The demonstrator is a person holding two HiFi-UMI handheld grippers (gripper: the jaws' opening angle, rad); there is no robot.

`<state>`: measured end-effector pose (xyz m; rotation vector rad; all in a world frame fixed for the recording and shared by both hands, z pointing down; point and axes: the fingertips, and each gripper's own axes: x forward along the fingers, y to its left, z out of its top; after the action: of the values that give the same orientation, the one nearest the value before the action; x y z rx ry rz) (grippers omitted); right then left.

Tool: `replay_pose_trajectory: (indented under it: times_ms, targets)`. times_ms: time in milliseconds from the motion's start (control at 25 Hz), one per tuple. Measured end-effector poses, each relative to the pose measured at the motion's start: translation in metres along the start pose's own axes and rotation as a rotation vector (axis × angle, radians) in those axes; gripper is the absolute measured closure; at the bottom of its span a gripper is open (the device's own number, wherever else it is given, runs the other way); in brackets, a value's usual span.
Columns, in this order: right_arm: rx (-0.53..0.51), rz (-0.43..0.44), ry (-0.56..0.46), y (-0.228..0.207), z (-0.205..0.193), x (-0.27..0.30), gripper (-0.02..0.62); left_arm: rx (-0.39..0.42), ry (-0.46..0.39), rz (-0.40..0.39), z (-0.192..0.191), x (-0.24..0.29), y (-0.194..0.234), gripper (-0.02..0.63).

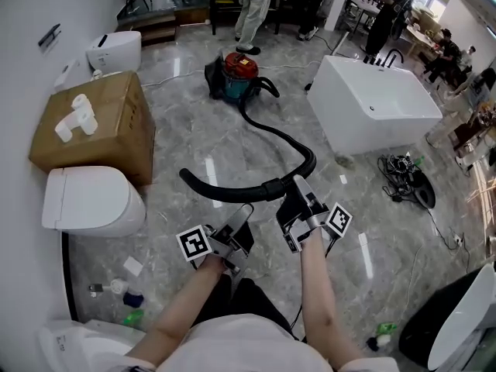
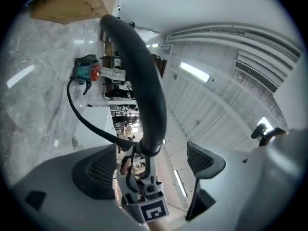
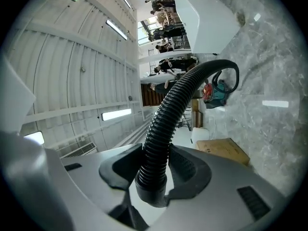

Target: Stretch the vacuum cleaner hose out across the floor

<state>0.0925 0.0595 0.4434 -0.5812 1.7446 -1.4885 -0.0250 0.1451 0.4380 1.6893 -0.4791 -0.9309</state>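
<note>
Hose (image 1: pixel 271 134) runs from the vacuum (image 1: pixel 235 76) across the floor (image 1: pixel 194 142) in a curve, then rises to the right gripper (image 1: pixel 298 192). That gripper's fingers (image 3: pixel 190 170) are clamped on the ribbed part beside the cuff. A smooth curved tube (image 1: pixel 225 192) juts leftward in the air. Just below it, the left gripper (image 1: pixel 242 215) has its fingers (image 2: pixel 96 170) wide apart, neither pressing the tube.

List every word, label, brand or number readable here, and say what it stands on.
No text here can be read.
Cardboard box: small dark print on its side, too small to read.
Vacuum cleaner: no legible brand or label.
Marker cubes: black-and-white square patterns only, no letters or numbers.
</note>
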Motion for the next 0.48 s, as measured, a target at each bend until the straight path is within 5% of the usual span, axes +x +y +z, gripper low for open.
replay_pose_trajectory:
  times_ms: [480]
  targets:
    - [0.028, 0.041, 0.038, 0.002, -0.031, -0.007, 0.419, 0.163, -0.139, -0.039, 0.045, 0.041, -0.019, 0.174]
